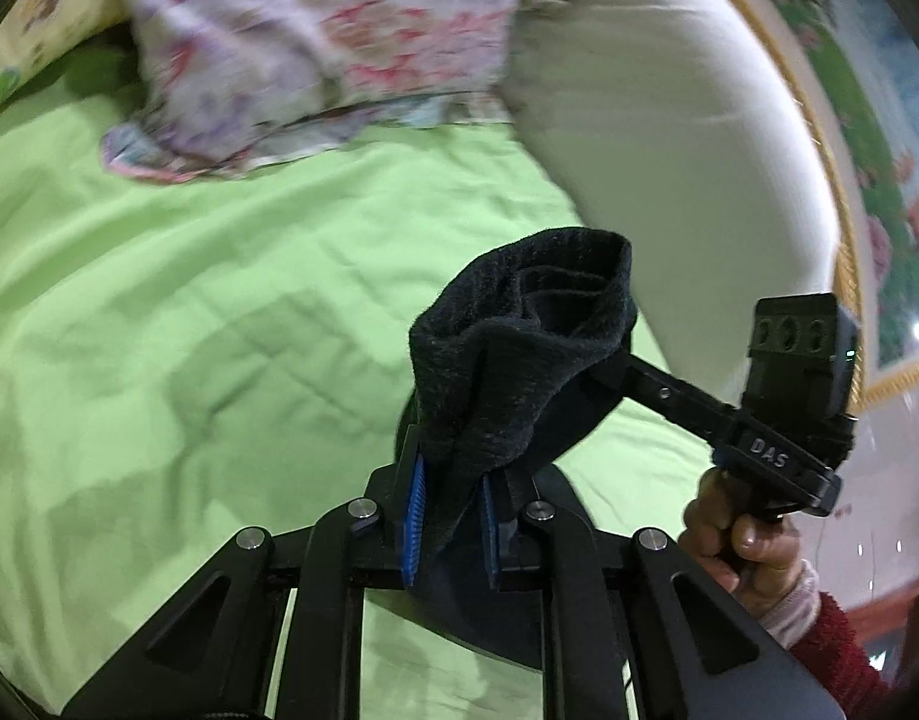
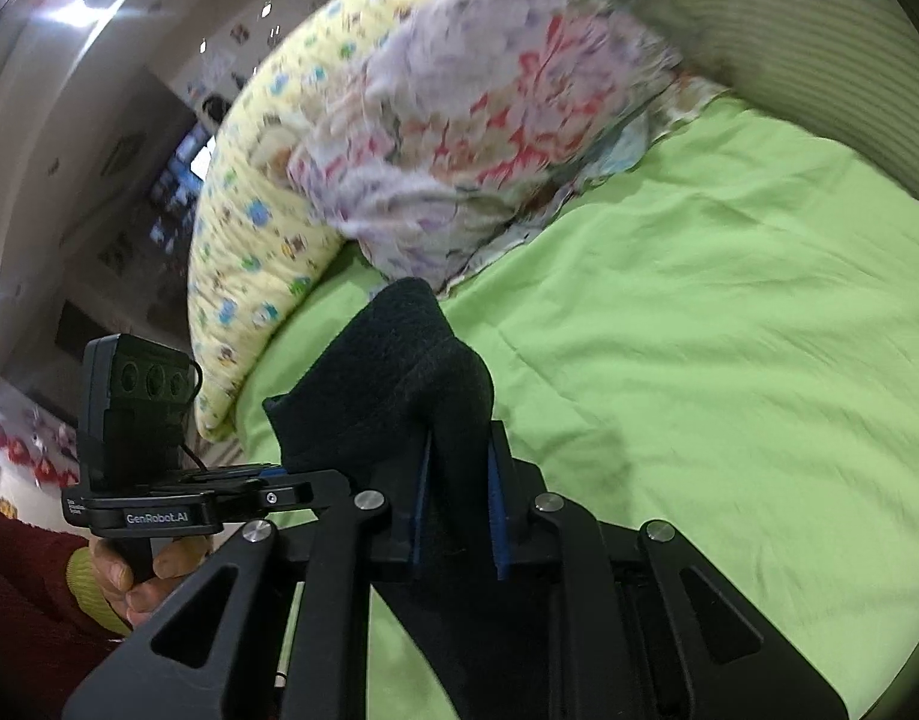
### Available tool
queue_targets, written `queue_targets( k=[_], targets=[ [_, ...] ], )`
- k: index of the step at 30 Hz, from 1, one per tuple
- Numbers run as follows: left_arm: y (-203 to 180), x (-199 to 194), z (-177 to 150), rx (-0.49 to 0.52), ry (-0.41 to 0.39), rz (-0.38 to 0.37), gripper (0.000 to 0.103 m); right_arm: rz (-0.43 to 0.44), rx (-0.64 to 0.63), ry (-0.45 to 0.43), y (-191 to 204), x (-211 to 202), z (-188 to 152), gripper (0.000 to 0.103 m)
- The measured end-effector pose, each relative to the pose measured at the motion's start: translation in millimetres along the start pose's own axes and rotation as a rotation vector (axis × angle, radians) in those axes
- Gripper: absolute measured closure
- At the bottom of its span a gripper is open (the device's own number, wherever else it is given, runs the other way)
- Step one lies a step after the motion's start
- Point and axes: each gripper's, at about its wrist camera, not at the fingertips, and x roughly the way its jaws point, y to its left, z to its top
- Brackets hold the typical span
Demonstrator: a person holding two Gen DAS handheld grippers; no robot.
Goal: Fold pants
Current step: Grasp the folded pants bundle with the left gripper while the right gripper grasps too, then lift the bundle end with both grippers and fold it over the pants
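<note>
The black pants [image 1: 519,360] hang bunched between my two grippers above the green bed. My left gripper [image 1: 450,504] is shut on a fold of the black cloth, which rises past its blue pads. The right gripper's body [image 1: 777,420] shows at the right of the left wrist view, gripping the same cloth. In the right wrist view my right gripper [image 2: 459,498] is shut on the black pants [image 2: 399,378], and the left gripper's body [image 2: 159,450] is at the left. The rest of the pants hangs below, mostly hidden.
A green quilted bedspread [image 1: 219,330] covers the bed. A floral pillow [image 1: 315,48] and a yellow patterned pillow [image 2: 267,180] lie at its head. A cream headboard [image 1: 669,120] stands at the right. The striped headboard [image 2: 819,48] also shows in the right wrist view.
</note>
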Motion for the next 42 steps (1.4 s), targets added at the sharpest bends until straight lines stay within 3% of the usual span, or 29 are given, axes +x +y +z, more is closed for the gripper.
queue_targets(
  k=[7,19,31,42],
  targets=[
    [-59.9,-2.3,-17.6,0.127,0.046,-0.091,0.088,-0.011,0.065,-0.124,-5.1,-62.4,-35.1,0.086],
    [-149.3,18.4,-77.5,0.368,0.175,-0.174,0.088,-0.031,0.225,-0.317,-28.2,-141.7,-111.1,0.087],
    [-194.6,63.9,-141.1,0.493,0.342,-0.206,0.088,-0.058,0.369,-0.424,-52.0,-175.4,-189.0,0.088],
    [-213.7,111.5,-189.6,0.605,0.449,-0.164,0.088,-0.089,0.510,-0.470,-80.7,-181.3,-250.5,0.088]
  ],
)
